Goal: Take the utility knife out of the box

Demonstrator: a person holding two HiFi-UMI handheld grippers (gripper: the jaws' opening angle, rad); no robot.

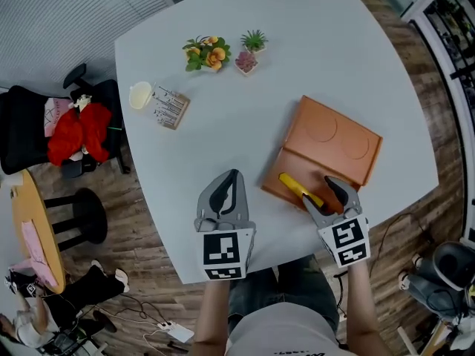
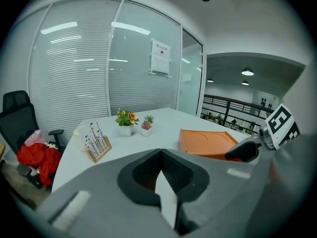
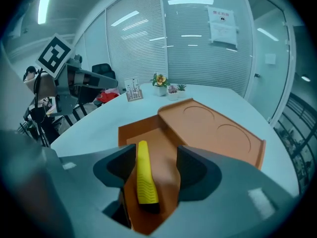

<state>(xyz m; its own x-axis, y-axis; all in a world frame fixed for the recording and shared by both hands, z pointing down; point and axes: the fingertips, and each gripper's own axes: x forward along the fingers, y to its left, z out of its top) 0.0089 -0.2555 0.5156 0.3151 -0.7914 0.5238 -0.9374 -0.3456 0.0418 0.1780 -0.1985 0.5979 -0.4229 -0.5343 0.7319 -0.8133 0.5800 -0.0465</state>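
An orange box (image 1: 276, 178) lies open on the white table (image 1: 297, 35), its lid (image 1: 338, 136) folded back beyond it. Inside the base rests the utility knife (image 1: 299, 188), yellow with a dark end. My right gripper (image 1: 320, 196) is open and reaches over the box's near corner. In the right gripper view the knife (image 3: 143, 175) sits between the jaws, close to the left one, with a gap to the right one. My left gripper (image 1: 231, 178) hovers over bare table left of the box, its jaws together and holding nothing (image 2: 161, 155).
Two small potted plants (image 1: 208, 53) stand at the table's far side. A wooden rack of small tools (image 1: 172, 110) and a cream cup (image 1: 140, 95) are at the far left. A chair with red cloth (image 1: 82, 132) and a stool (image 1: 89, 213) stand off the left edge.
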